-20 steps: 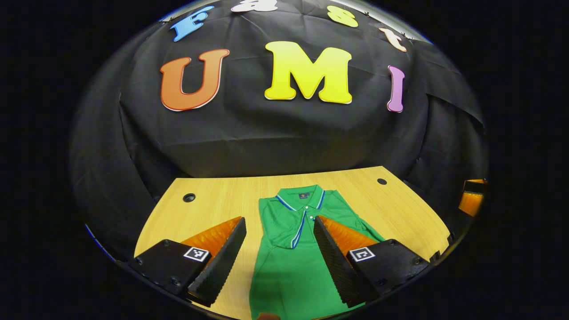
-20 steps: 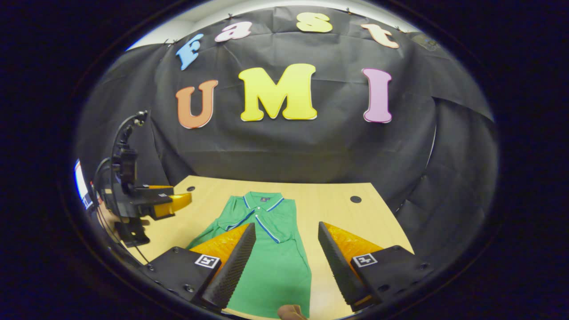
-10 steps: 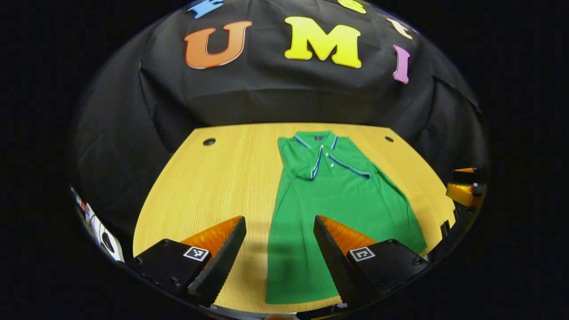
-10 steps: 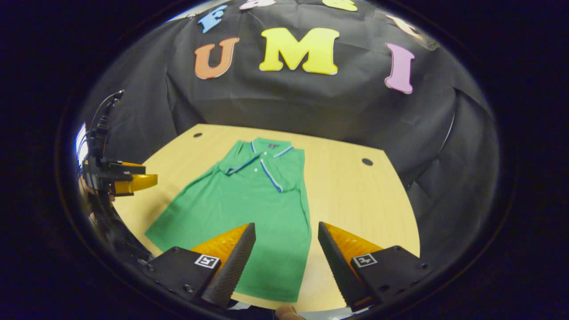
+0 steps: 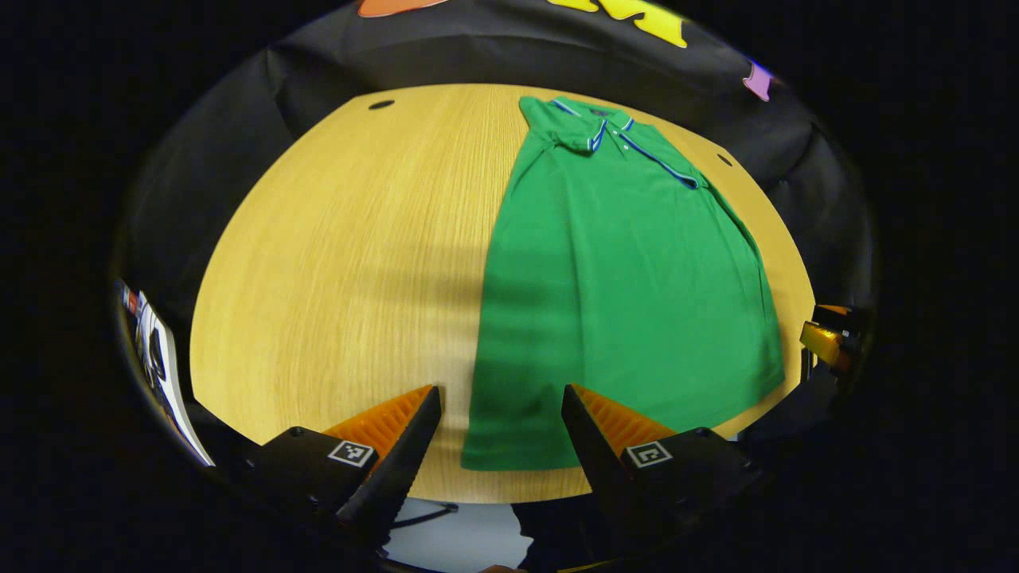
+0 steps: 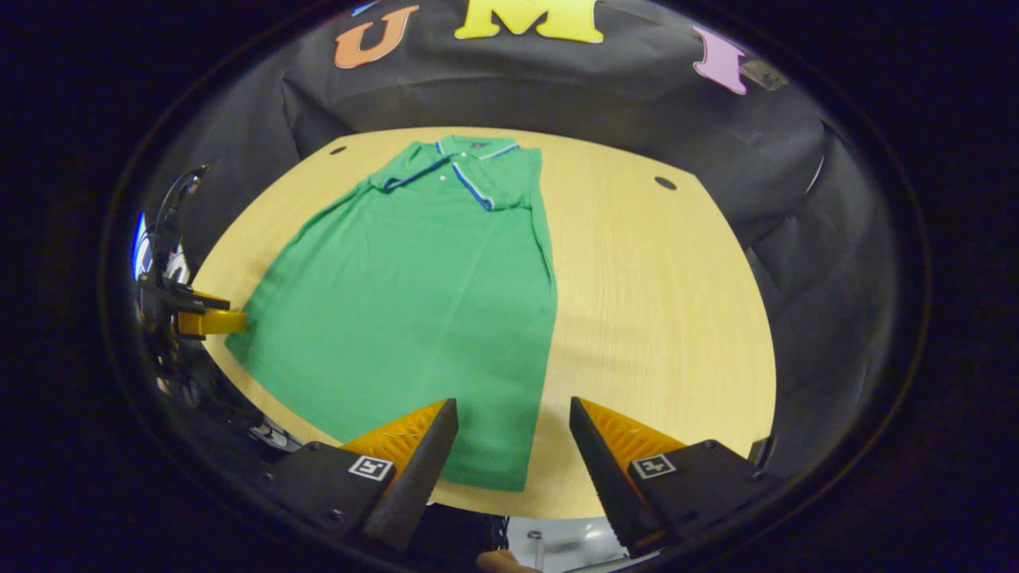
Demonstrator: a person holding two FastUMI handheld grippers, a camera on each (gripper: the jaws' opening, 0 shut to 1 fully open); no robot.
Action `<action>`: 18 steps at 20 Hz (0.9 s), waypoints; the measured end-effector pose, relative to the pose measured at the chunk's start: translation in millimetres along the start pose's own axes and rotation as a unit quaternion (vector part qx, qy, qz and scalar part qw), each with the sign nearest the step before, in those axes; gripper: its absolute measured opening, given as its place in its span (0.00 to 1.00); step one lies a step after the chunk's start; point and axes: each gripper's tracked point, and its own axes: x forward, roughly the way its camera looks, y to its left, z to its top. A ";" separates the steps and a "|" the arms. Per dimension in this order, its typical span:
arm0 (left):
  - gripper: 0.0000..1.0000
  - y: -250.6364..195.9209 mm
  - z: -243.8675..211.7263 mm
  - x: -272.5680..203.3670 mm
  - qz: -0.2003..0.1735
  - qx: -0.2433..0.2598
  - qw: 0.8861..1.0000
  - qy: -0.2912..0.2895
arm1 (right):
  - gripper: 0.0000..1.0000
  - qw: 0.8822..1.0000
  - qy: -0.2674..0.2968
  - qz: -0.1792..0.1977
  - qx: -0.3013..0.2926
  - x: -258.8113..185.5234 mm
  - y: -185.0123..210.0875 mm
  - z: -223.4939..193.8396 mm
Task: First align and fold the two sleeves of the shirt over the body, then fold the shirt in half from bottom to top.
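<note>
A green polo shirt [image 5: 621, 270] [image 6: 414, 286] lies flat on the wooden table [image 5: 342, 263] [image 6: 653, 302], collar at the far end, both sleeves folded over the body. My left gripper [image 5: 501, 434] hangs open above the shirt's near left hem corner, touching nothing. Over the near right hem corner my right gripper [image 6: 513, 446] stands open, also apart from the cloth. The right gripper [image 5: 828, 338] appears at the right edge of the left gripper view. At the left edge of the right gripper view sits the left gripper [image 6: 203, 318].
The table's near edge [image 5: 493, 497] runs just behind my fingertips, with pale floor below it. Two round cable holes [image 5: 380, 104] [image 6: 665, 183] sit near the far corners. Black cloth walls the booth behind and beside the table.
Both grippers have pulled back toward the near edge and tilted down, so the whole shirt and its hem now show. Both stayed open.
</note>
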 end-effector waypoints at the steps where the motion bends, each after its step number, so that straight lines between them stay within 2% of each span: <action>1: 0.99 -1.0 -0.8 -0.6 0.005 0.006 1.000 0.011 | 0.92 1.000 0.018 0.003 0.003 4.4 1.0 -7.9; 5: 0.99 5.6 -13.1 3.6 0.012 0.022 0.998 0.055 | 0.90 0.996 0.086 -0.002 0.017 19.5 -6.0 -35.9; 6: 0.95 5.1 -15.1 3.1 0.012 0.025 0.997 0.067 | 0.90 0.994 0.103 -0.007 0.016 21.7 -8.2 -43.6; 7: 0.95 5.7 -19.5 2.0 0.015 0.032 0.996 0.082 | 0.92 0.992 0.125 -0.007 0.014 23.1 -8.2 -52.0; 9: 0.94 5.3 -27.8 0.2 0.019 0.042 0.993 0.108 | 0.90 0.987 0.161 0.009 0.022 24.1 -1.1 -62.7; 12: 0.93 3.7 -29.9 0.6 0.021 0.039 0.990 0.132 | 0.92 0.985 0.167 0.009 0.032 24.8 -1.0 -57.9; 15: 0.93 4.1 -29.8 1.9 0.023 0.034 0.986 0.162 | 0.87 0.982 0.188 0.005 0.030 26.0 1.8 -59.5; 16: 0.92 3.2 -28.9 2.4 0.024 0.035 0.985 0.167 | 0.90 0.980 0.196 0.004 0.028 26.1 1.8 -59.0; 17: 0.92 2.0 -29.2 2.8 0.024 0.037 0.984 0.173 | 0.89 0.979 0.204 0.005 0.030 27.0 1.9 -58.4; 18: 0.92 1.3 -28.3 3.2 0.023 0.040 0.983 0.178 | 0.83 0.976 0.214 0.003 0.032 28.2 1.2 -59.6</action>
